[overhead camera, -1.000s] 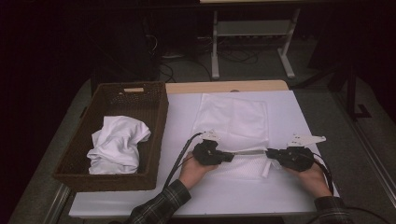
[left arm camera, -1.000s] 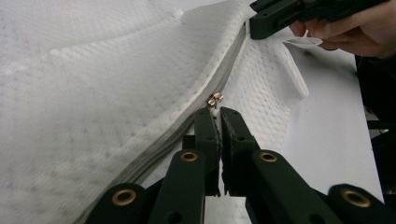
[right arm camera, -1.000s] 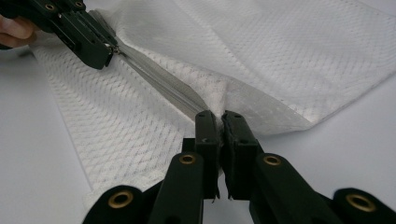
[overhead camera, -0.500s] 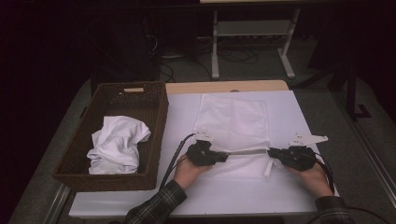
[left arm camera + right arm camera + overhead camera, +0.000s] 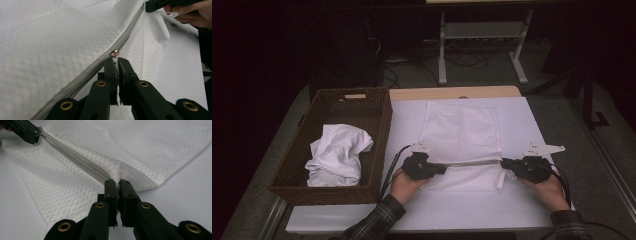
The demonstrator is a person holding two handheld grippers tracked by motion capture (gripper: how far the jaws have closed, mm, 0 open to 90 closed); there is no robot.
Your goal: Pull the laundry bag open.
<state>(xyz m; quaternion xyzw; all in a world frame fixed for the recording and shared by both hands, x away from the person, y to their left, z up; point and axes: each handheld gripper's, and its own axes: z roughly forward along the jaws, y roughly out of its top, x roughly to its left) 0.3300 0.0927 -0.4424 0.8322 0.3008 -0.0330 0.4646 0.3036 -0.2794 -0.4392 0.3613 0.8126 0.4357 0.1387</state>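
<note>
thing: white mesh bag (image 5: 462,135) with grey zipper (image 5: 469,162) across its near part, flat on the white bench (image 5: 532,125), right of the basket (image 5: 377,150) | left hand-held gripper (image 5: 439,169): clamped on the zipper pull (image 5: 115,52) | right hand-held gripper (image 5: 506,163): clamped on the bag's zipper end, right edge

The high view is dim, with its upper part and corners sinking into near black; only the white worktop (image 5: 532,125) catches soft light, and the picture is grainy. Both gripper views are brighter and evenly lit, without glare. There the black fingers (image 5: 110,72) at the bottom look slightly soft.
</note>
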